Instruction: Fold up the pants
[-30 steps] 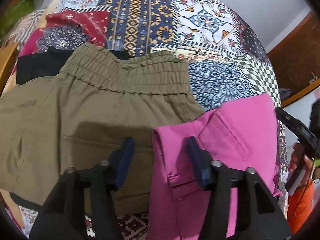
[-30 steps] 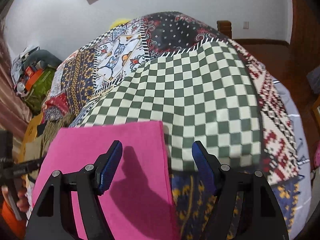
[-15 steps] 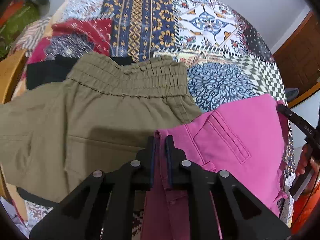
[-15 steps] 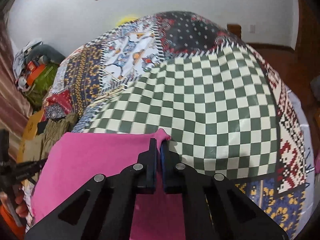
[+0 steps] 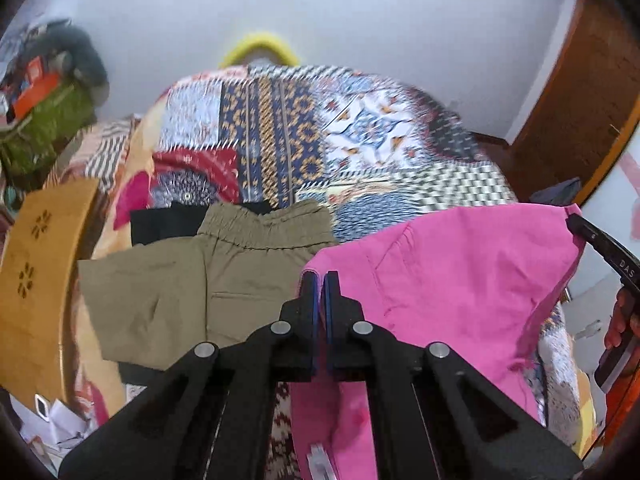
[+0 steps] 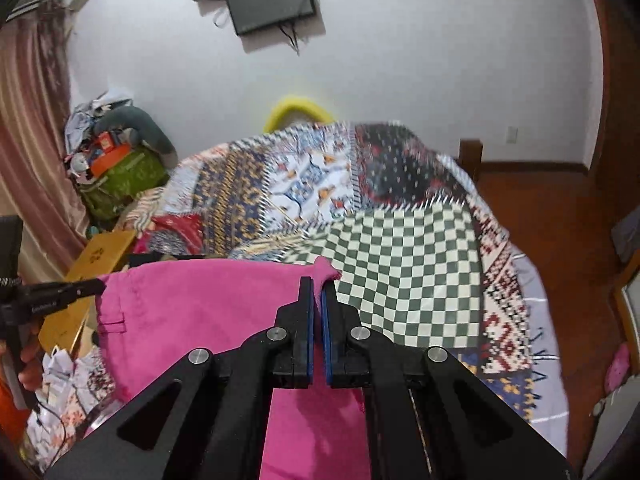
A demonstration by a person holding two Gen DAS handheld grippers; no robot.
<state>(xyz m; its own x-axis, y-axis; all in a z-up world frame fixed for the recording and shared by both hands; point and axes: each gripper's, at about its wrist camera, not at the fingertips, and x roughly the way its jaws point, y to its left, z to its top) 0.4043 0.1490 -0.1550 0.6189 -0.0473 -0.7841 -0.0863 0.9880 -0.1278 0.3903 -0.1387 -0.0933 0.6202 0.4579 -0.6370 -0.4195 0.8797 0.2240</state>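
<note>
Pink pants (image 5: 460, 280) hang lifted above the patchwork bed quilt (image 5: 352, 140). My left gripper (image 5: 320, 280) is shut on their left corner. My right gripper (image 6: 316, 284) is shut on the opposite corner of the pink pants (image 6: 200, 304), with a tip of cloth poking out past the pads. The cloth is stretched between the two grippers and droops below them. In the left wrist view the right gripper (image 5: 608, 248) shows at the right edge; in the right wrist view the left gripper (image 6: 48, 300) shows at the left edge.
Olive pants (image 5: 192, 280) lie flat on the quilt left of the pink ones, over a black garment (image 5: 160, 220). A wooden board (image 5: 36, 272) stands at the bed's left side. A green bag (image 6: 124, 176) and clutter sit by the wall. A checkered patch (image 6: 408, 272) lies ahead.
Both grippers closed on the pink pants' corners, then lifted them off the bed; the view has tilted up toward the wall.
</note>
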